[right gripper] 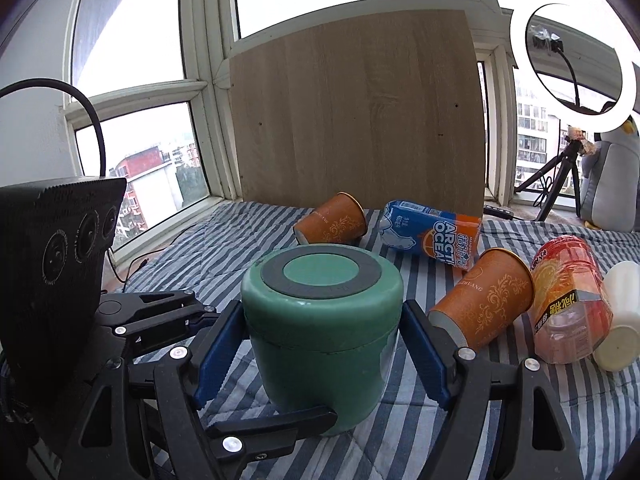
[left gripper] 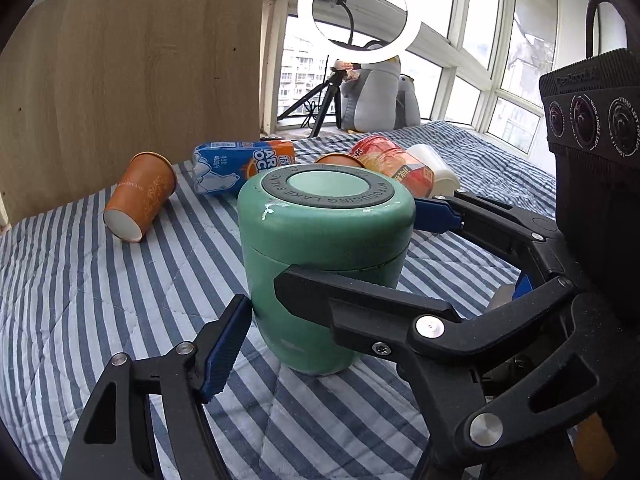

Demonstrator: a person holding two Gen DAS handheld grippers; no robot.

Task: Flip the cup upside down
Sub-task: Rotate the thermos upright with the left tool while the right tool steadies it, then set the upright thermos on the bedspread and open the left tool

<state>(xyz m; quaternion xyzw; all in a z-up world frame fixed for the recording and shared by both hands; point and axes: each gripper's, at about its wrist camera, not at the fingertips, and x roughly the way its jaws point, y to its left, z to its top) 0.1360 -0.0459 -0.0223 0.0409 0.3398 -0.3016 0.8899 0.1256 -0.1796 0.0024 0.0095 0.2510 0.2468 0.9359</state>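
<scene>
A green insulated cup stands on the striped bedspread with its ringed base facing up; it also shows in the right wrist view. In the right wrist view my right gripper straddles the cup, its blue pads beside both walls with small gaps, so it looks open. In the left wrist view my left gripper's left pad stands just off the cup; its other finger is hidden. The other gripper's black fingers cross in front of the cup.
Two orange paper cups lie on their sides, with a blue Arctic Ocean bottle, a red jar and a white cup. A wooden board, windows, ring light and plush penguin stand behind.
</scene>
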